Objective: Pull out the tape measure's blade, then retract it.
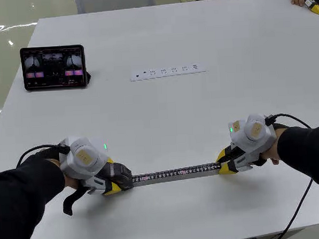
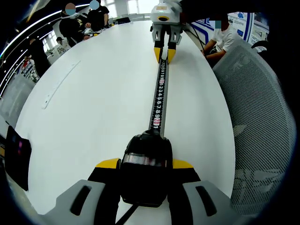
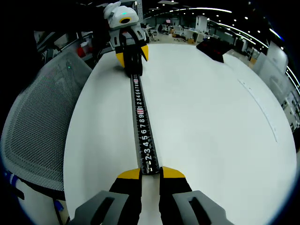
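a person at a white table [image 1: 208, 36] holds a black, rounded tape measure case [image 2: 146, 161] clamped between the yellow-tipped jaws of the left tool [image 1: 115, 175], near the table's front edge. the dark blade [image 1: 176, 174], printed with white numerals, lies drawn out flat along the tabletop to the right tool [image 1: 224, 162], whose yellow tips are closed on the blade's free end. in the right gripper view that end sits between the two tips, the numbers running away toward the case. the two tools face each other along the blade, well apart. farther back on the table, a dark tablet with a lit screen [image 1: 53, 67] stands propped at the left, and a long white power strip [image 1: 167, 71] lies flat near the middle. a grey mesh chair back [image 2: 255, 117] shows beside the table's edge.
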